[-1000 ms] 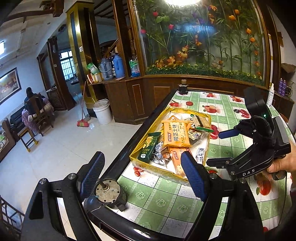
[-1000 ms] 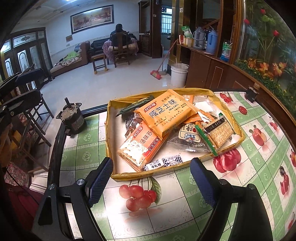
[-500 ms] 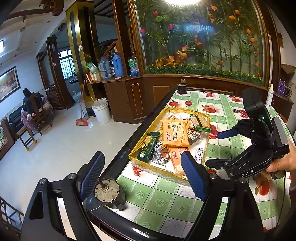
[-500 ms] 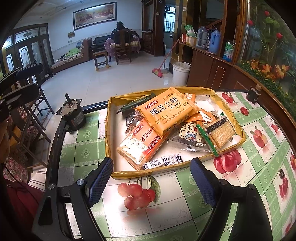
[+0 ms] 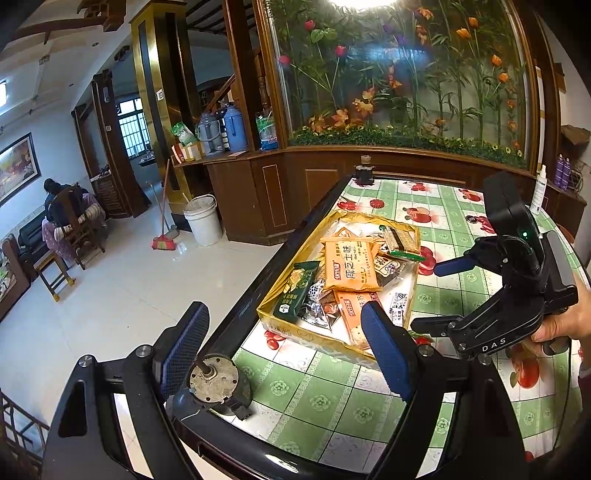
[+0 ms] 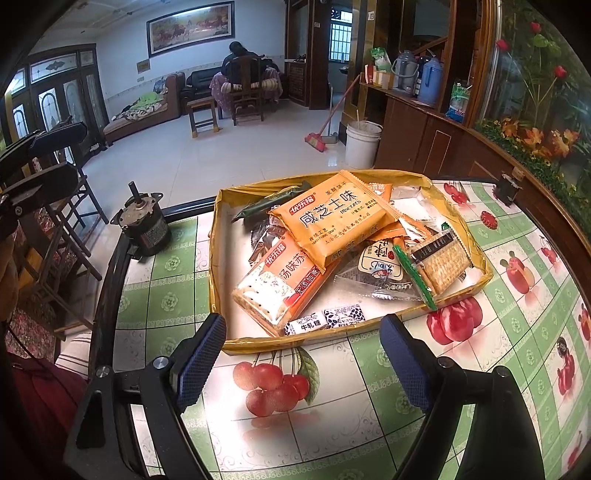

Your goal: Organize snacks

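Both my left fingers (image 5: pixel 284 354) and right fingers (image 6: pixel 306 360) are spread apart, holding nothing. The snacks (image 6: pixel 332 218) lie heaped in the yellow tray (image 6: pixel 369 332) at twelve o'clock on the tabletop (image 6: pixel 332 424) — gathered but jumbled — either freshly collected or awaiting sorting.

Snack packets (image 6: pixel 332 221) heaped in yellow tray (image 6: pixel 369 330)

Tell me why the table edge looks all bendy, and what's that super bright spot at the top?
Left wrist view: the fisheye lens bows the black table edge into a curve, and a lamp above the flower display washes out to pure white. Right wrist view: same bending at the borders, corners go black, yet the big orange snack pack in the tray stays sharp and readable.
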`<state>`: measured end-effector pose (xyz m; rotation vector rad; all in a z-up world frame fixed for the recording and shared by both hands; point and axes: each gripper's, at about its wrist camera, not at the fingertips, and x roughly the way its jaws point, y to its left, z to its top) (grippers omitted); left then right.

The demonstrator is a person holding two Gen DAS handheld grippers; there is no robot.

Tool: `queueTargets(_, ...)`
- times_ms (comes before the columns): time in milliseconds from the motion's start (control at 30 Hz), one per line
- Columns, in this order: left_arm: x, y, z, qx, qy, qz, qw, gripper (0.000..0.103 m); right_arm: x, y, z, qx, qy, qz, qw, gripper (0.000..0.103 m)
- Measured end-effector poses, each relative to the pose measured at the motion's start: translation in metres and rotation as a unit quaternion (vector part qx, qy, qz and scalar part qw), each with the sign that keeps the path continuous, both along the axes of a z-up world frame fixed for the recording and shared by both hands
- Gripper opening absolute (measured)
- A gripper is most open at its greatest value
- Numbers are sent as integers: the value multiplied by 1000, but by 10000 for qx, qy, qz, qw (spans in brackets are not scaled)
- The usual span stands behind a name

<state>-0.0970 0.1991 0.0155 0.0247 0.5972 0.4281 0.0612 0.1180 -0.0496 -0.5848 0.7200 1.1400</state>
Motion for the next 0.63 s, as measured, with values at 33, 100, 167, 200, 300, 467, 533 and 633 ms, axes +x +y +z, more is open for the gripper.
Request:
queueTargets(33,0,0,0,2,8,-5,10000,85,0,0,0,0,3,4,10000,86)
queueTargets(100,1,0,-1,7,21,-1,10000,85,0,0,0,-3,0,7,10000,86)
queueTargets(167,1,0,-1,8,30,-3,10000,85,1,0,1,6,-8,14,10000,86)
queueTargets(200,1,0,-1,9,24,0,10000,85,1,0,1,9,-7,17,10000,86)
queueTargets(300,2,0,-2,11,23,22,10000,85,1,0,2,23,-7,21,10000,86)
queueTargets(467,3,1,-5,35,-1,22,10000,85,2,0,2,37,-5,27,10000,86)
queueTargets(533,2,0,-4,34,-14,10,10000,85,2,0,2,33,-2,25,10000,86)
queueTargets(633,2,-1,-3,15,-32,-19,10000,85,2,1,2,33,11,22,10000,86)
